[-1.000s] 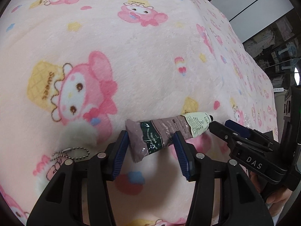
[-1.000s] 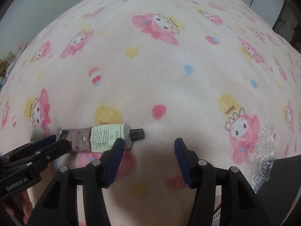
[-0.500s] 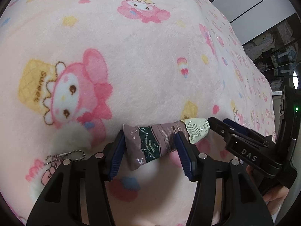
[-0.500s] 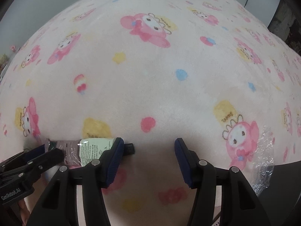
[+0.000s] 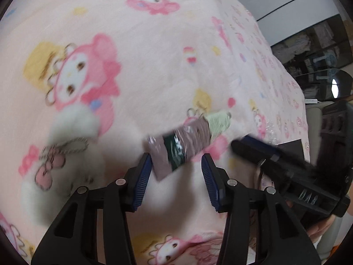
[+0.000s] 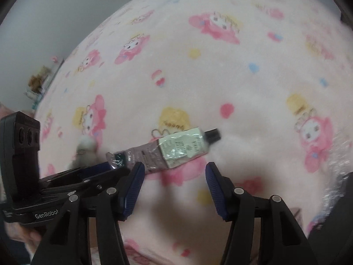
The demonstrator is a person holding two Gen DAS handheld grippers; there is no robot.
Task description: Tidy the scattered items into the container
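Note:
A crumpled mauve and green tube point(image 5: 187, 145) with a pale label and black cap point(image 6: 213, 133) lies slanted on the pink cartoon blanket point(image 5: 154, 55). My left gripper point(image 5: 176, 163) has the tube's crimped end between its blue pads. Its jaws are closing; the left pad touches the crimp, while the right pad shows a gap. In the right wrist view the left gripper point(image 6: 110, 167) meets the tube point(image 6: 176, 150) from the left. My right gripper point(image 6: 174, 172) stands open and empty just short of the tube's label end. No container is in view.
A white fluffy charm with a ball chain point(image 5: 72, 128) lies left of the tube, also visible as a blurred charm point(image 6: 86, 148). Clear crinkled plastic point(image 6: 339, 154) sits at the blanket's right edge. Shelves and furniture stand beyond the bed at the far right.
The left jaws have narrowed around the tube's crimped end and the tube now sits more slanted. The right gripper has drawn back, so the whole tube shows beyond its tips.

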